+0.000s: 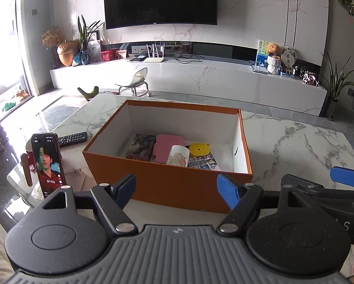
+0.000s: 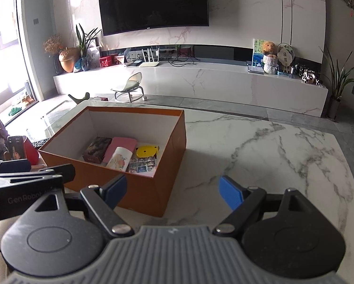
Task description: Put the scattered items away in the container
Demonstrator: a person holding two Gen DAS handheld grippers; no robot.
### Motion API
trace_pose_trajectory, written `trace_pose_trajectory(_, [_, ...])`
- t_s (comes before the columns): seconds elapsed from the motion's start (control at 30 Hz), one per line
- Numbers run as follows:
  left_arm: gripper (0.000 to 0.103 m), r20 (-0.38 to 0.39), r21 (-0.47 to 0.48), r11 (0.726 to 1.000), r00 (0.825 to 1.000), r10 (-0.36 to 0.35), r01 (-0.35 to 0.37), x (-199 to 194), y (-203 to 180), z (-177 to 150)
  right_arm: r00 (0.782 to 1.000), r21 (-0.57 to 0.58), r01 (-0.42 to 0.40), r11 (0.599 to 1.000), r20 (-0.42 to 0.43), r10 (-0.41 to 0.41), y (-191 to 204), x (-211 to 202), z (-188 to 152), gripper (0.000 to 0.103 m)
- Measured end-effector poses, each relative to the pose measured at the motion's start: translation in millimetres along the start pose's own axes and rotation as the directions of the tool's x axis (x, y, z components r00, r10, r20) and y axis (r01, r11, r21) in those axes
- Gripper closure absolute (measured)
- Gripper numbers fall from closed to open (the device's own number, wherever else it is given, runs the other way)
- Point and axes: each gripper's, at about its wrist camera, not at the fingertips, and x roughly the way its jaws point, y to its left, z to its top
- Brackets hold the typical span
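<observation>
Home living room, indicated by wall-mounted television (image 1: 160, 0), long marble media console (image 1: 188, 75) with router, ornaments, houseplants, marble coffee table (image 2: 259, 146)

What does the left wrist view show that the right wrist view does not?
Only the left wrist view shows the black remote control on the table, left of the box. Only the right wrist view shows the wide bare stretch of marble table right of the box. Both show the orange box holding a pink case, a yellow item and photo sheets, and both grippers open and empty.
</observation>
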Motion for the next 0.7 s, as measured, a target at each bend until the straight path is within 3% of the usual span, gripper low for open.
trace_pose_trajectory(0.27, [0.014, -0.017, 0.022, 1.0, 1.0, 0.003, -0.003, 8, -5, -1, 1.0, 0.019, 0.011, 1.0, -0.018, -0.011, -7, 9, -7, 0.016])
trace_pose_trajectory(0.7, [0.014, -0.033, 0.063, 0.998, 0.999, -0.012, 0.015, 15, -9, 26, 1.0, 0.009, 0.007, 1.0, 0.013, -0.007, -5, 9, 15, 0.016])
